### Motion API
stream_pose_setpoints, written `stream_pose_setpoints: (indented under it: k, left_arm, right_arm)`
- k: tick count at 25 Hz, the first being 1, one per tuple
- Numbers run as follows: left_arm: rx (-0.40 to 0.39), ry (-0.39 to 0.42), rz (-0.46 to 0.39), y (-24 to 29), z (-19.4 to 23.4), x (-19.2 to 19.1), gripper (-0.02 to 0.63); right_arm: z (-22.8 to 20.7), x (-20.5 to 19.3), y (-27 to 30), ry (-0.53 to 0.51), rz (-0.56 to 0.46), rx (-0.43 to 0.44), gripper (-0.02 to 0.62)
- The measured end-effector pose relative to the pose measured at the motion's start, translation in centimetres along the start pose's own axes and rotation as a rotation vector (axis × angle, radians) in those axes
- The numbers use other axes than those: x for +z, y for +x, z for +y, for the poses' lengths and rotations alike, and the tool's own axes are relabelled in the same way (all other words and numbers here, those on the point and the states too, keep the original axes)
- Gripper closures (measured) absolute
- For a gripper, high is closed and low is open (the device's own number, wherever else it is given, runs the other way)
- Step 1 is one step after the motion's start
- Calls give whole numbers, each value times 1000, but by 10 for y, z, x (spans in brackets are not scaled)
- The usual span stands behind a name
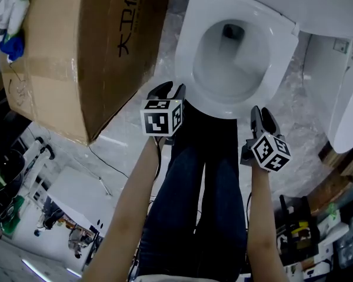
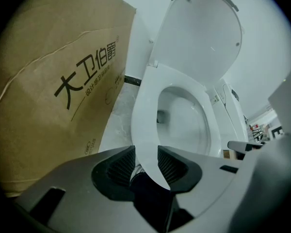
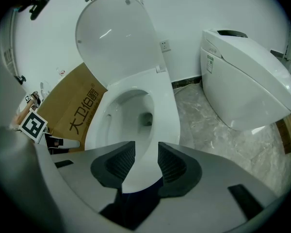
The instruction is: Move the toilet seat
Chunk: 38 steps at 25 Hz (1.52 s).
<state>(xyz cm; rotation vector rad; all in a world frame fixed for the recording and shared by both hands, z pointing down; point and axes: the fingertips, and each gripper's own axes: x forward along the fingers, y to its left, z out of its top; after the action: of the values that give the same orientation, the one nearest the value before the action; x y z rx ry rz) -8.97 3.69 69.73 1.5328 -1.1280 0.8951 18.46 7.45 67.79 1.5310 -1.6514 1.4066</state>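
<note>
The white toilet seat [image 1: 190,49] lies flat on the bowl, and its lid [image 2: 203,38] stands upright behind it. My left gripper [image 1: 167,89] is at the seat's front left edge. In the left gripper view the seat's rim [image 2: 145,110] runs between the ribbed pads of this gripper [image 2: 146,161], which stand apart and do not clamp it. My right gripper [image 1: 260,115] is at the front right edge. Its jaws [image 3: 146,161] likewise straddle the seat's rim [image 3: 165,110] without pressing on it. Both grippers are open.
A large cardboard box [image 1: 76,51] stands close on the toilet's left. A second white toilet [image 3: 247,81] stands to the right on the marble floor. The person's legs in jeans [image 1: 206,187] are right in front of the bowl. Cluttered items lie at the lower corners.
</note>
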Motion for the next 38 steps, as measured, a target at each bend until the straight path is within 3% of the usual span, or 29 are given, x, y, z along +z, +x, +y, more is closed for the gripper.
stream_pose_setpoints:
  k: [15,26,38]
  left_arm:
    - [-51,-82,35,24,10,-19,442]
    - [-134,-82,63,36,-1,-29,377]
    - [-143,-68,57,39,-2,-27,359]
  right_arm:
    - [-13,-20,18,77,22,0,393]
    - [-19,-24,23,80,4,-23,382]
    - [-31,-27,27,149,-7,-66,376]
